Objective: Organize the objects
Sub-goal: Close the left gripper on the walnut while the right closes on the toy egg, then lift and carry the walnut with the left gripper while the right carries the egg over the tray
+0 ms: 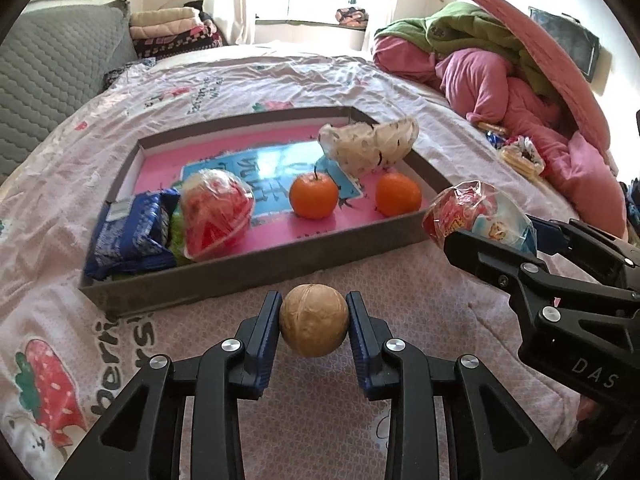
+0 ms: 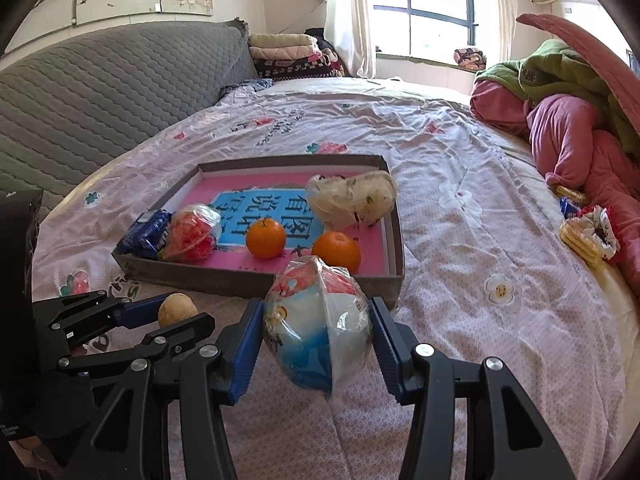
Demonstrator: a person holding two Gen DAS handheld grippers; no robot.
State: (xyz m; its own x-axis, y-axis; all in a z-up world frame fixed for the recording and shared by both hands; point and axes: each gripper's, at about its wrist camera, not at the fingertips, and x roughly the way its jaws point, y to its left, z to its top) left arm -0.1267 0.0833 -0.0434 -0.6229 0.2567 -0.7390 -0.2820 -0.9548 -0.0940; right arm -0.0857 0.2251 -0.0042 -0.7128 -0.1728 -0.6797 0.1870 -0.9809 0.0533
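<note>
We are working over a bed (image 1: 328,420) spread with a pale pink printed sheet, where a shallow grey box (image 1: 256,270) with a pink floor sits in the middle. In it lie a blue packet (image 1: 128,236) and a red wrapped ball (image 1: 216,216) at the near left, two oranges (image 1: 314,198) in the centre, and a white foam net (image 1: 368,144) at the far right. Our right gripper (image 2: 318,320) is closed on a crinkly wrapped ball (image 2: 316,320), red, white and blue, held just short of the box's near wall. Our left gripper (image 1: 313,322) is closed on a small round tan nut (image 1: 313,320), also just near of that wall. The risk we see is slippage: the film wrapper is slick and loose, so the ball could twist out, and the nut is pinched only at its sides and could roll free. Both could also clip the box wall if carried in low.
</note>
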